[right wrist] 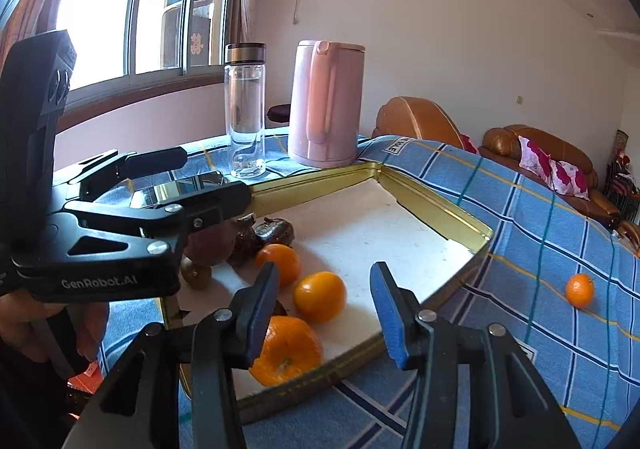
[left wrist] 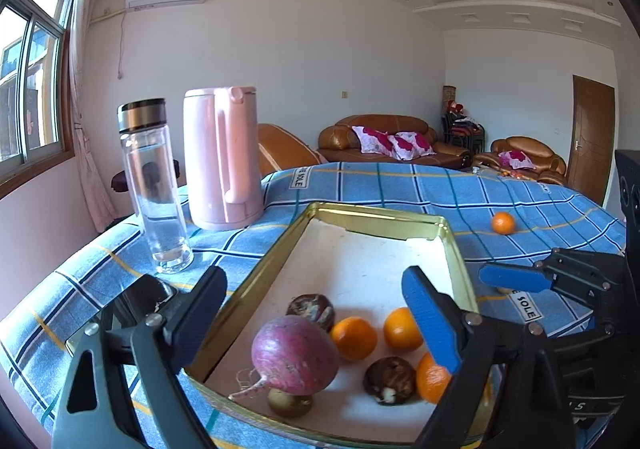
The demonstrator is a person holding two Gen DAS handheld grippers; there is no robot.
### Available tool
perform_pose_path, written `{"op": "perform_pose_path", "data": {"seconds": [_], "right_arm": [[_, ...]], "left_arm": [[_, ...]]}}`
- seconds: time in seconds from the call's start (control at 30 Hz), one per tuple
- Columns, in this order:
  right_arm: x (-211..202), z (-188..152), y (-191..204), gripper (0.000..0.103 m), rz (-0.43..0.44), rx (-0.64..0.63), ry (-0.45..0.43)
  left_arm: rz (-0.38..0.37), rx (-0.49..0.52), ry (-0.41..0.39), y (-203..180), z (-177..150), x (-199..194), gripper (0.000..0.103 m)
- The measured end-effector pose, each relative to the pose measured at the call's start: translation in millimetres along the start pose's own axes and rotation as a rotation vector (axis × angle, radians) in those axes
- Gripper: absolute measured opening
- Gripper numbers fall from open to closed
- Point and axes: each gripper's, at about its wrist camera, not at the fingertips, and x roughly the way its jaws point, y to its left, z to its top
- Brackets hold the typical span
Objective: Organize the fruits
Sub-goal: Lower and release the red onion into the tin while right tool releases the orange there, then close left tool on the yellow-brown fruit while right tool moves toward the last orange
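Blue checked tablecloth (left wrist: pixel 360 185) is spread under a gold tray (left wrist: pixel 384 219). Left gripper (left wrist: pixel 316 313) is held spread above the purple radish (left wrist: pixel 294 355); right gripper (right wrist: pixel 324 313) is parted, empty, over tray oranges (right wrist: pixel 320 297). One loose orange (left wrist: pixel 503 223) is seen beyond.

Ahead of the left gripper's fingers (left wrist: pixel 430 323), the white floor of the gold-rimmed metal tray (left wrist: pixel 372 227) lies bare. Beneath them crowd a purple round radish (left wrist: pixel 296 355), oranges and dark brown fruits. Left of the fingers, a clear glass bottle (left wrist: pixel 154 189) and pink plastic kettle (left wrist: pixel 222 159) stand upright.
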Motion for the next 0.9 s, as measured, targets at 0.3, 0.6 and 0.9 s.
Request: {"op": "perform_pose_path", "data": {"seconds": [0.3, 0.6, 0.9], "right_arm": [[-66, -10, -80, 0.060, -0.217, 0.059, 0.008], [-86, -38, -140, 0.062, -0.293, 0.257, 0.035], [-108, -39, -156, 0.067, -0.279, 0.310, -0.021]], "left_arm": [[-0.175, 0.110, 0.047, -86, 14, 8, 0.092], [-0.251, 0.203, 0.196, -164, 18, 51, 0.079], [-0.231, 0.275, 0.401, -210, -2, 116, 0.054]]}}
